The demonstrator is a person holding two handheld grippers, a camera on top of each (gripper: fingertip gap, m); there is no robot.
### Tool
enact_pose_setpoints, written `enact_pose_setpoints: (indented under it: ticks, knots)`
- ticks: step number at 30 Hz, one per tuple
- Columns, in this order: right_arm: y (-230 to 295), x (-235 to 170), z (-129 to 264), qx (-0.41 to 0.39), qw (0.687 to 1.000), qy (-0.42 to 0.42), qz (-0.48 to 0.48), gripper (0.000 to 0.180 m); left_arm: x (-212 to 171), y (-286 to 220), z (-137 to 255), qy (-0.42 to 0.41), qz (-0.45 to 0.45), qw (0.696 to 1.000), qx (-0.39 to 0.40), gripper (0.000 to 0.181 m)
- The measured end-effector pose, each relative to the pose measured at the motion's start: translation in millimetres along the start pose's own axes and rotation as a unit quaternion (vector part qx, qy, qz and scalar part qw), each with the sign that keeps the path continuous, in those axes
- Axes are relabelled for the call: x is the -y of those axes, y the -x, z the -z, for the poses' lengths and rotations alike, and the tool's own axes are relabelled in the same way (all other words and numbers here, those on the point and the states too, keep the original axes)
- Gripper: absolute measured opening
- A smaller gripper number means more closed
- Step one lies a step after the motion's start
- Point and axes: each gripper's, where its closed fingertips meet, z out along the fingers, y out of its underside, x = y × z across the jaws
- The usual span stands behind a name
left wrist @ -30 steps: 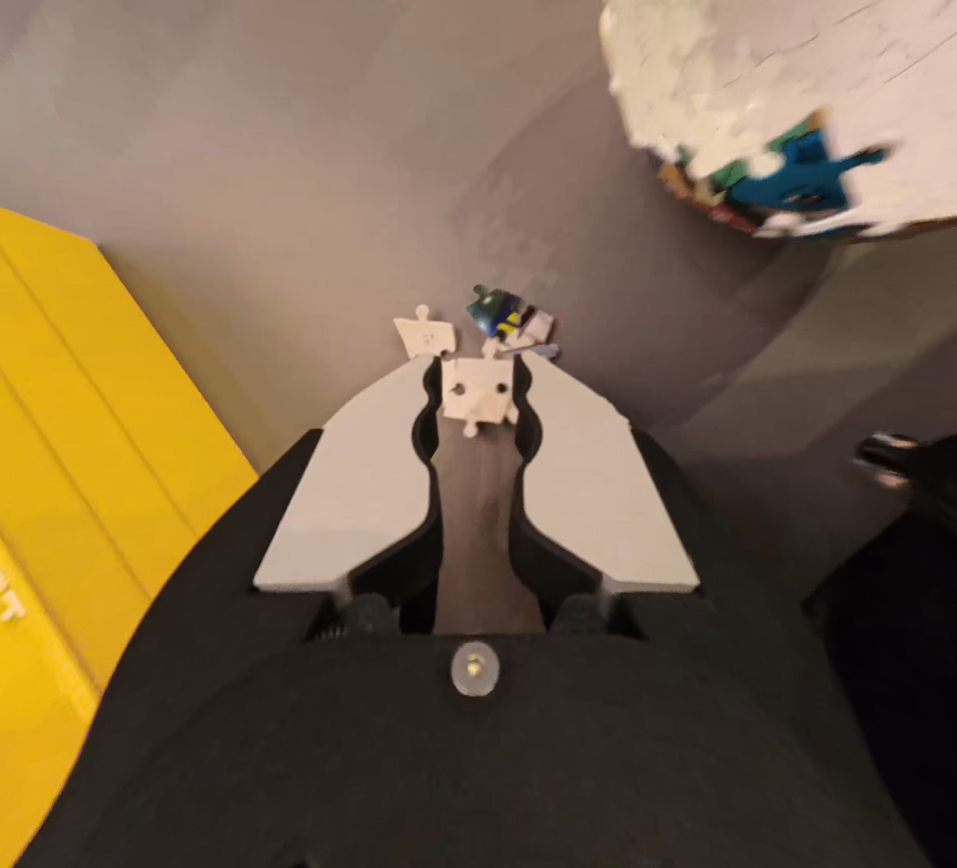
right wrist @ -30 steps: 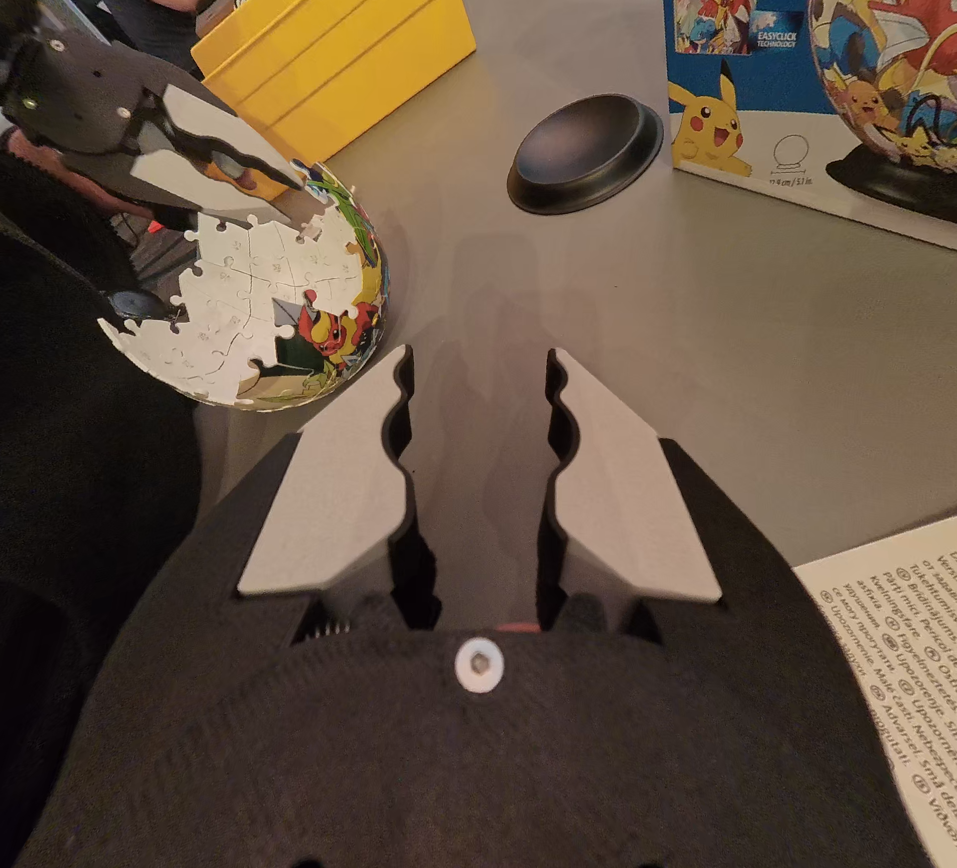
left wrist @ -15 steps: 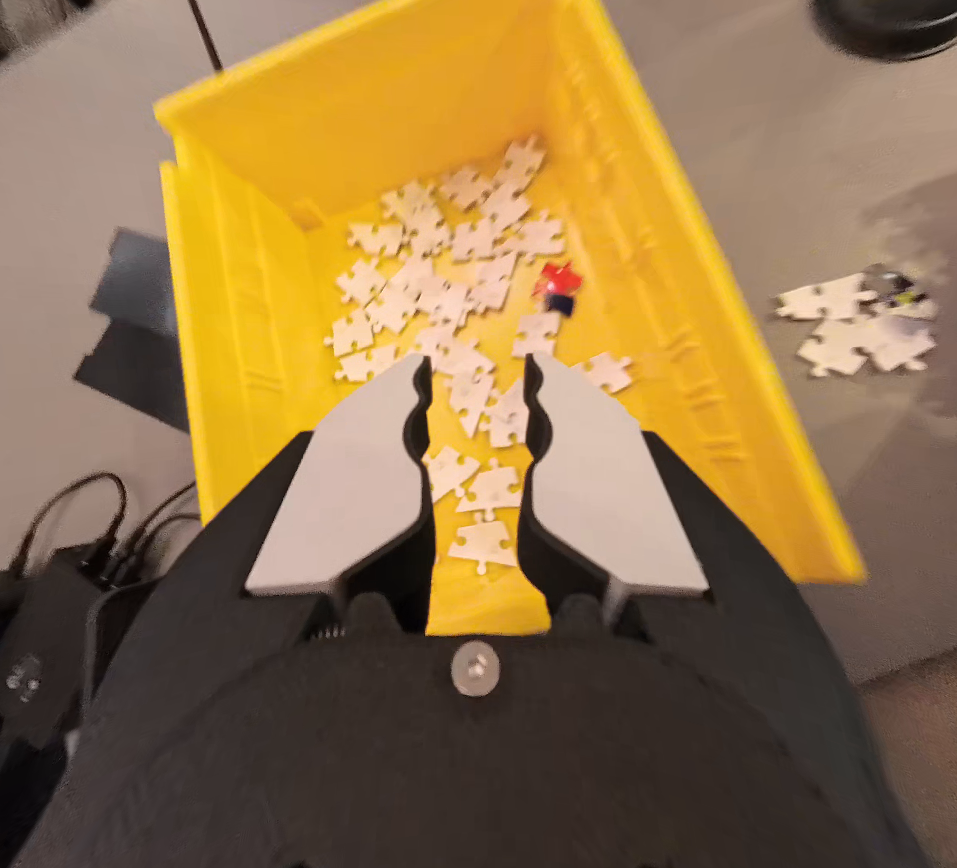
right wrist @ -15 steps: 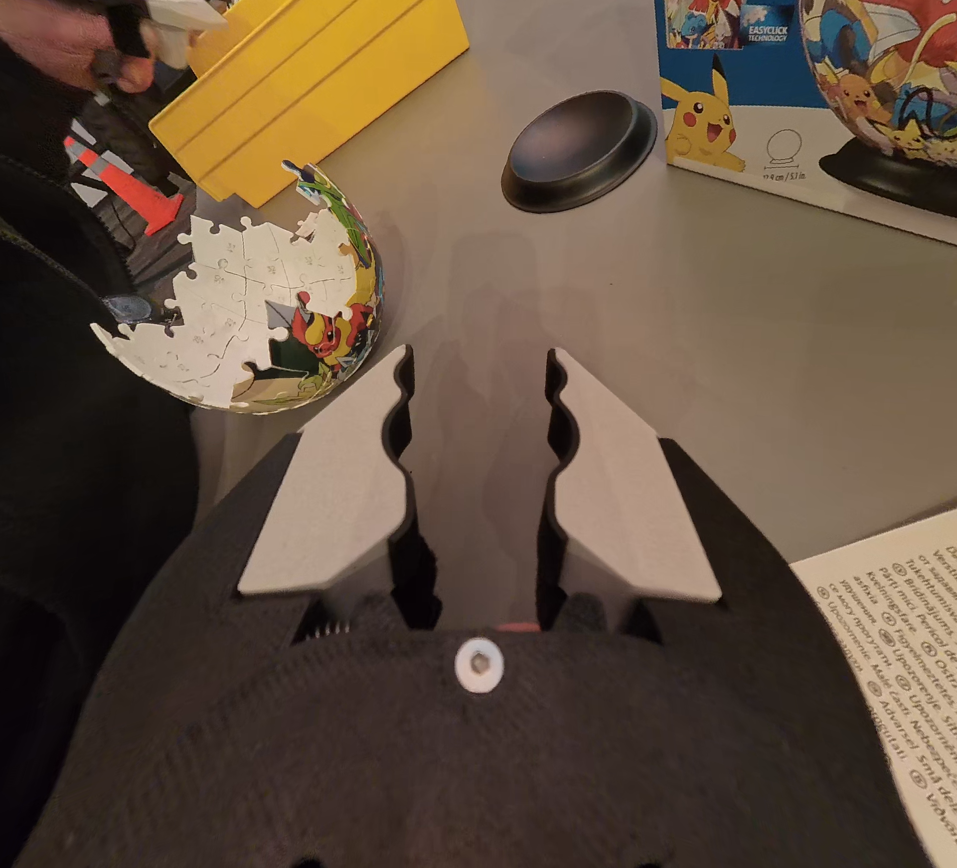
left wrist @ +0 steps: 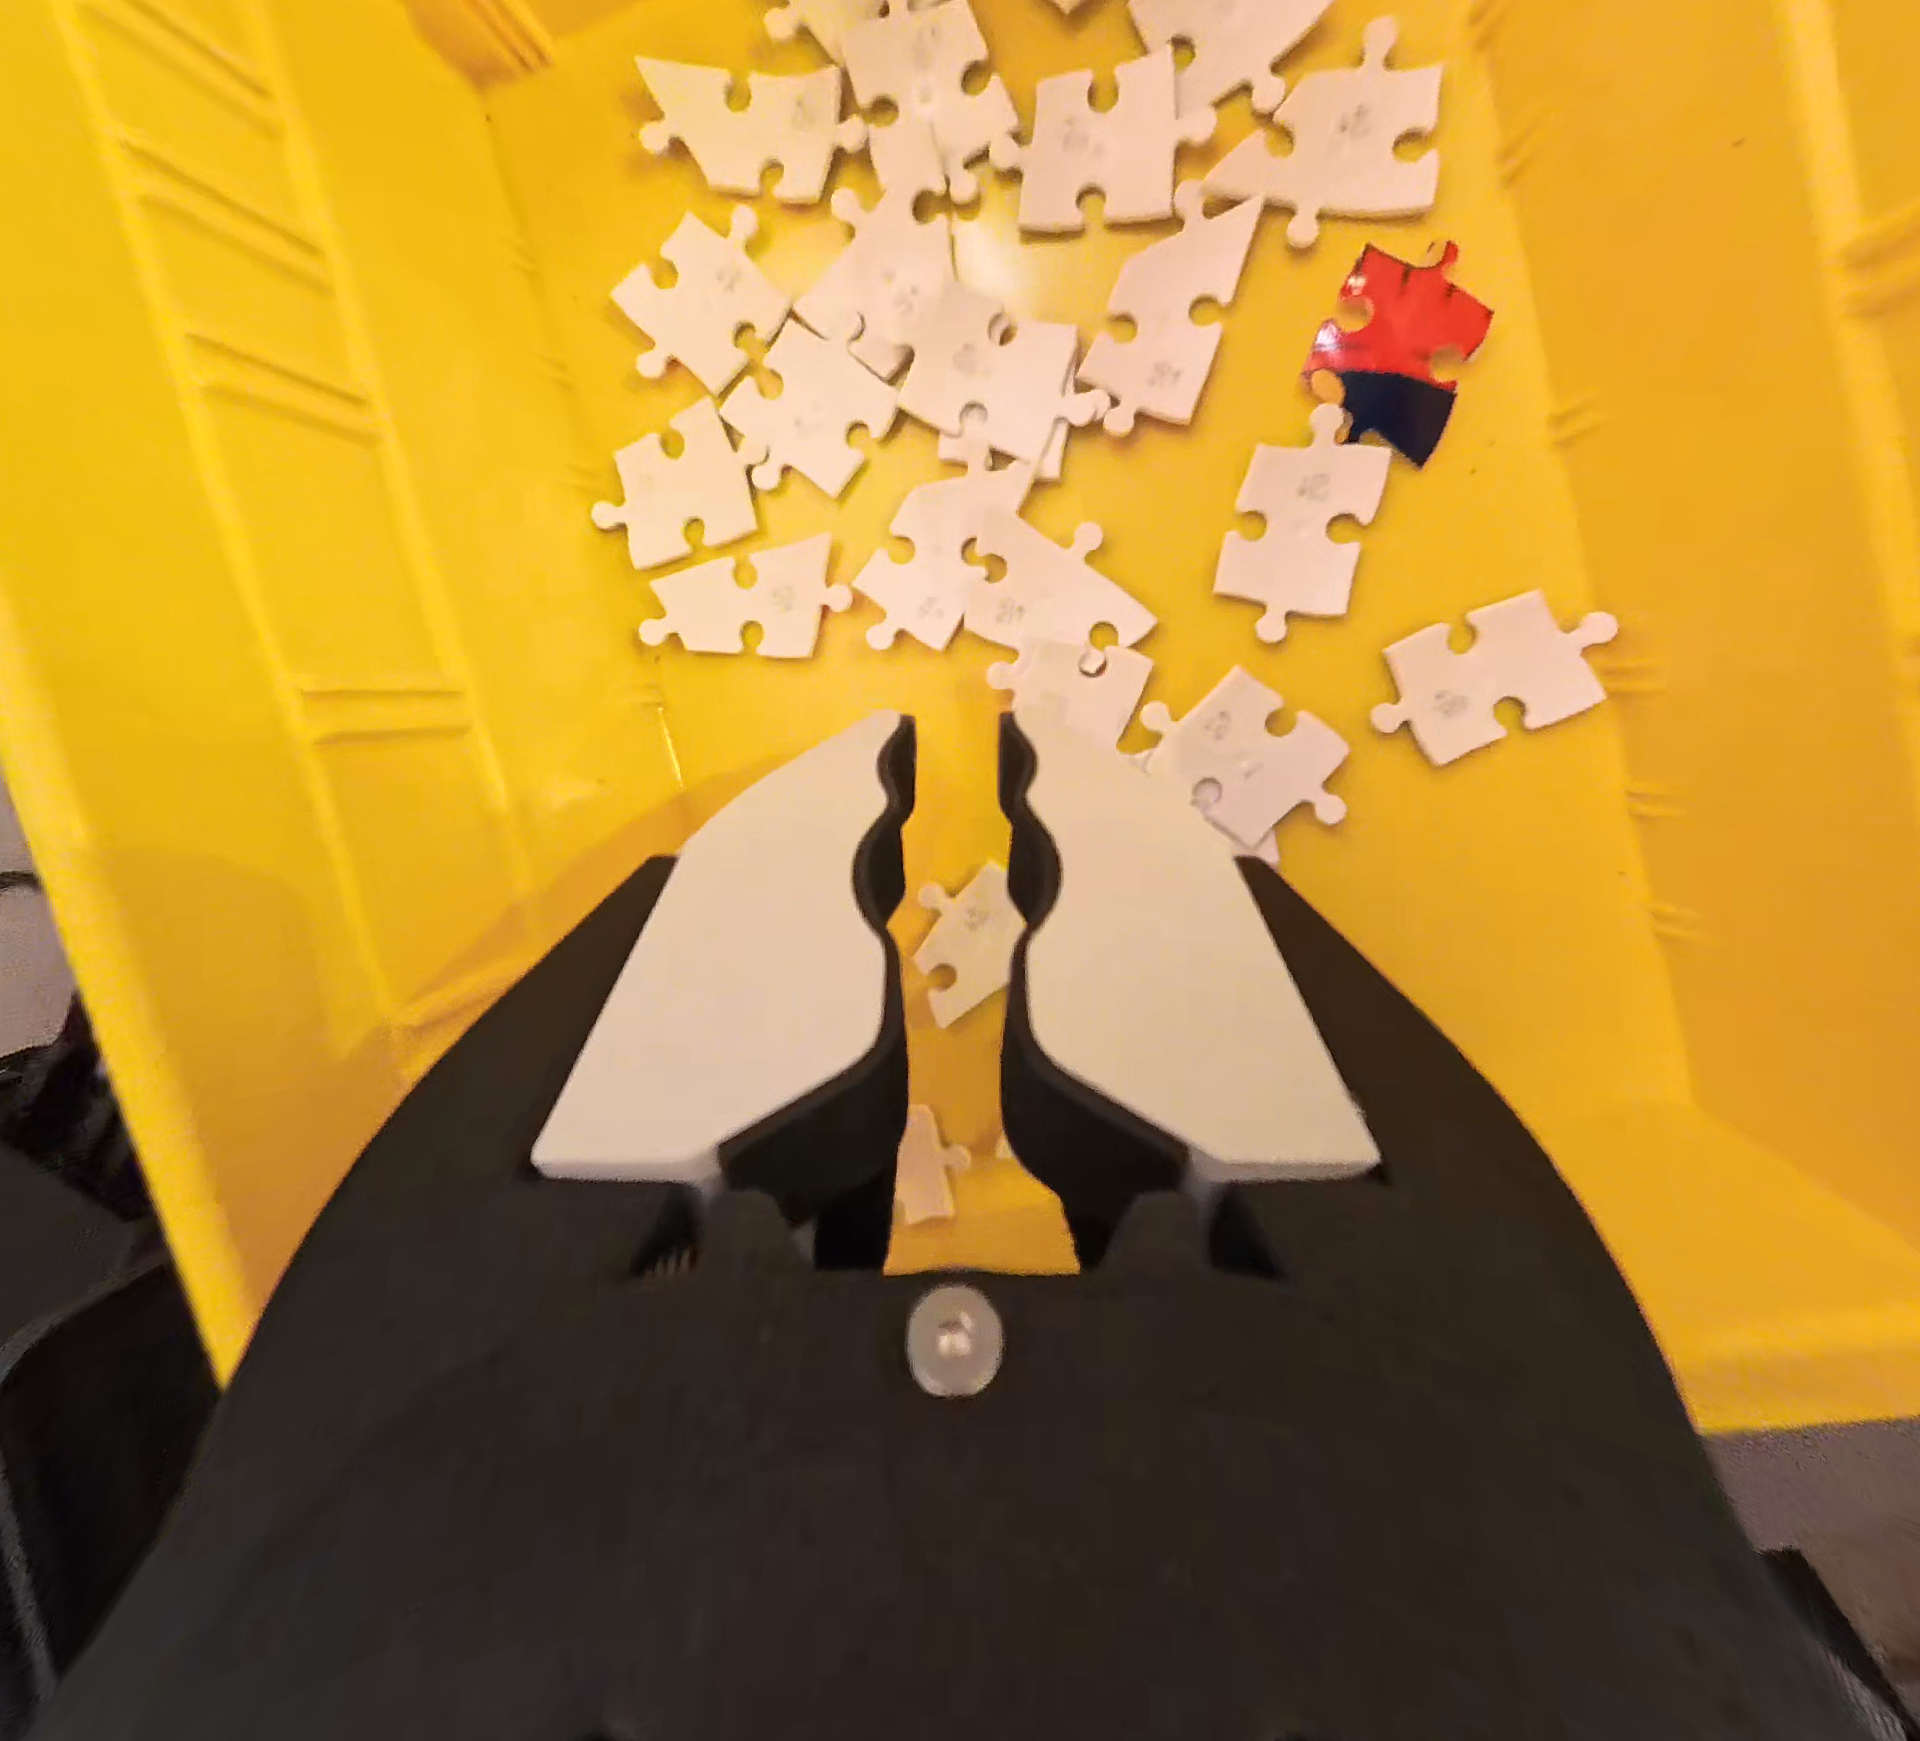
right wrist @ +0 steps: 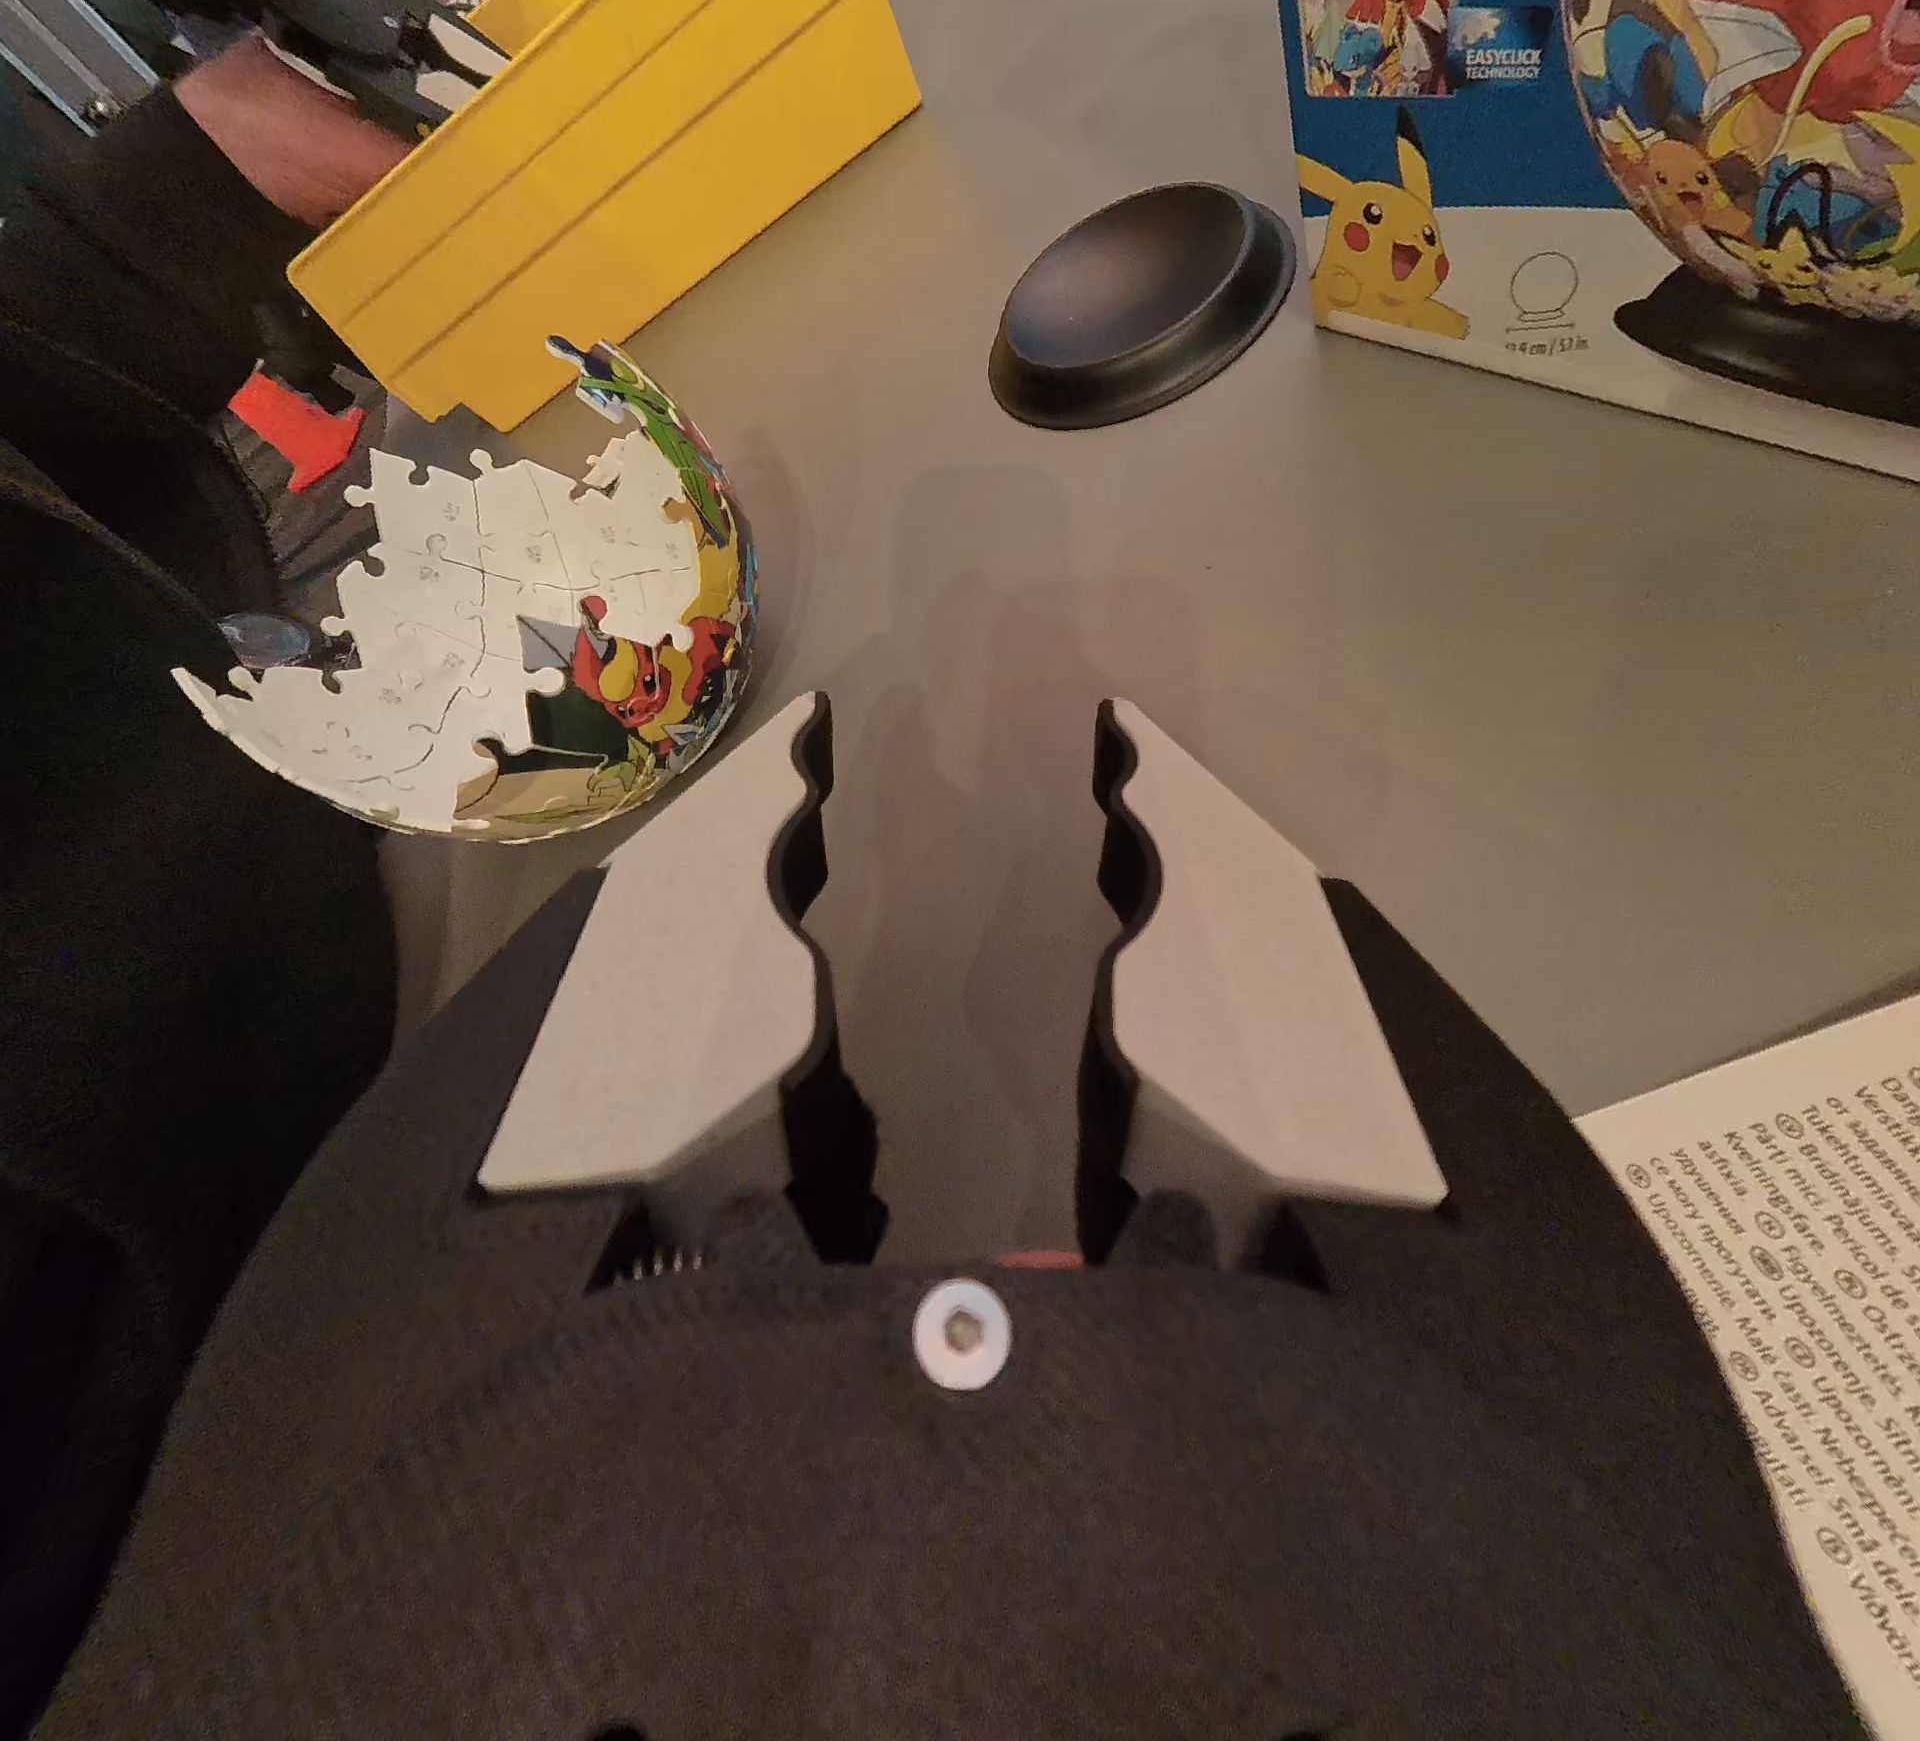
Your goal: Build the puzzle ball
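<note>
left wrist view: left gripper (left wrist: 956, 730) has dropped deeper into yellow bin (left wrist: 312, 444).

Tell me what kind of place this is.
Probably a workbench set up for recording tasks, not a home: a plain grey table, yellow bin of loose pieces, and a second bin behind.
</note>
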Motion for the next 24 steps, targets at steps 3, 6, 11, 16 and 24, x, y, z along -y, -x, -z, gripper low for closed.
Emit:
enact_pose_setpoints:
  ticks: [3, 6, 11, 16, 24]
  knots:
    - [0.4, 0.0, 0.1, 0.0, 1.0, 0.0, 0.002, 0.049, -0.6, 2.2, 1.4, 0.005, -0.006, 1.0, -0.016, 0.022]
    - [0.7, -0.1, 0.1, 0.0, 1.0, 0.0, 0.003, 0.049, 0.0, -7.1, -2.5, 0.017, -0.029, 0.998, -0.046, 0.031]
    - [0.9, 0.1, 0.2, 0.001, 1.0, -0.001, 0.003, 0.049, -6.6, -14.5, -14.8, 0.054, -0.073, 0.994, -0.054, 0.031]
    - [0.8, 0.4, 0.4, 0.002, 1.0, -0.001, 0.002, 0.049, -6.7, -19.6, -14.1, 0.054, -0.082, 0.992, -0.074, 0.01]
    - [1.2, -0.1, 0.1, 0.003, 1.0, 0.0, 0.002, 0.049, 7.7, 5.9, -1.8, 0.028, -0.087, 0.996, -0.021, 0.02]
